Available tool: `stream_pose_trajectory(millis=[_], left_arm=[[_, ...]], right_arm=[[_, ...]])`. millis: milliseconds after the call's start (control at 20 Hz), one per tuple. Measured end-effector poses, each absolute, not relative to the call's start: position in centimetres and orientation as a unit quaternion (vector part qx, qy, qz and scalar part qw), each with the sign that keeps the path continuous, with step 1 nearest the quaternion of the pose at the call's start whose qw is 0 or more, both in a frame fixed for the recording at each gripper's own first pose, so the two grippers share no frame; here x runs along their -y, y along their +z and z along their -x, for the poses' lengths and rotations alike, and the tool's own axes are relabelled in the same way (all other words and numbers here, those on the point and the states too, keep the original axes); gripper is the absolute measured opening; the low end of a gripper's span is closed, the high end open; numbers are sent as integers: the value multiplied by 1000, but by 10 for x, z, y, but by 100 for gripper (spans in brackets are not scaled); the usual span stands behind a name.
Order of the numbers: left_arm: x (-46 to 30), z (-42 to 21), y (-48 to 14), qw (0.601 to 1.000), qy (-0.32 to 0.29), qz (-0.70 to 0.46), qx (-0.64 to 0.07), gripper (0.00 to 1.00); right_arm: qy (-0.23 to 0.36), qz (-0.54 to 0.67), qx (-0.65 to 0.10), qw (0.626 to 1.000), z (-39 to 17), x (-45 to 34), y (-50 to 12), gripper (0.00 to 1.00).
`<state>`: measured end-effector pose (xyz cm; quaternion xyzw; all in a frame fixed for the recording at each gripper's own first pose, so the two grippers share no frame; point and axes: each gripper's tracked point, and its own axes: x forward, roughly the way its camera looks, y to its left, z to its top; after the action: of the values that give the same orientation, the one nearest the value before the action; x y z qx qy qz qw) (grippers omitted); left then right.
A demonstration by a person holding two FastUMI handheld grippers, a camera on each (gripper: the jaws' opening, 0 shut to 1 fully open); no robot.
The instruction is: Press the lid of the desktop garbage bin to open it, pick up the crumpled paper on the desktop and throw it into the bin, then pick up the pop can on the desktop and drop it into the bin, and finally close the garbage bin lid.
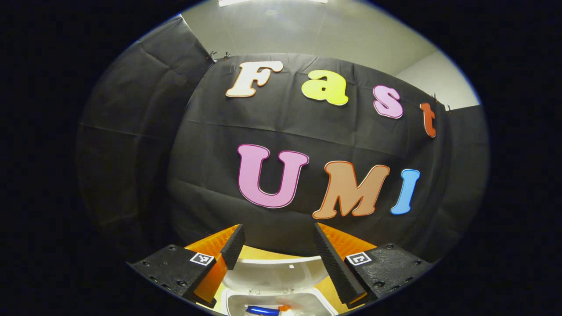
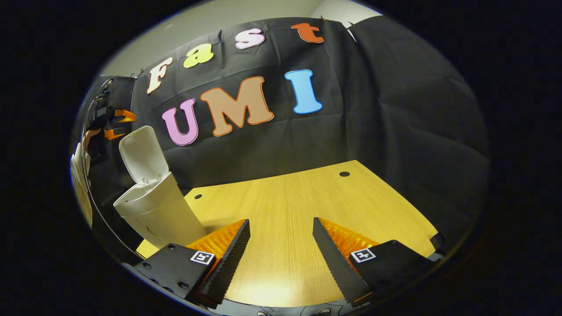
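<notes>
The garbage bin [image 1: 281, 303] sits directly below the left tongs [image 1: 279, 254], its lid [image 1: 274, 272] swung up and a pop can [image 1: 262, 310] lying inside. The left tongs are spread and empty. Closing looks like the remaining step: they should probably come behind the lid and push it forward and down. The right tongs [image 2: 281, 254], also spread and empty, hover over bare table [image 2: 307, 197], the bin off to their left.

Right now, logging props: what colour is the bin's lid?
White flip-up lid, clearest in the right gripper view.
</notes>
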<state>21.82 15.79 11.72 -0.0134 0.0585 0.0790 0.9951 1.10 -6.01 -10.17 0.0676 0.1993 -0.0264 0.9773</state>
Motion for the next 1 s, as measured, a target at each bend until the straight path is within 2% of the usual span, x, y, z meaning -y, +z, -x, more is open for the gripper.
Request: stream_pose_trajectory(millis=[500,750,1000], left_arm=[[-161,-209,94,992,91,-39,-77,92],[-143,-169,85,994,69,-15,-89,94],[-130,-119,50,993,66,-27,-91,93]], right_arm=[[-30,-73,-198,977,-4,74,-98,96],[-19,-64,-198,978,0,79,-97,96],[-7,-66,-196,978,1,80,-93,96]])
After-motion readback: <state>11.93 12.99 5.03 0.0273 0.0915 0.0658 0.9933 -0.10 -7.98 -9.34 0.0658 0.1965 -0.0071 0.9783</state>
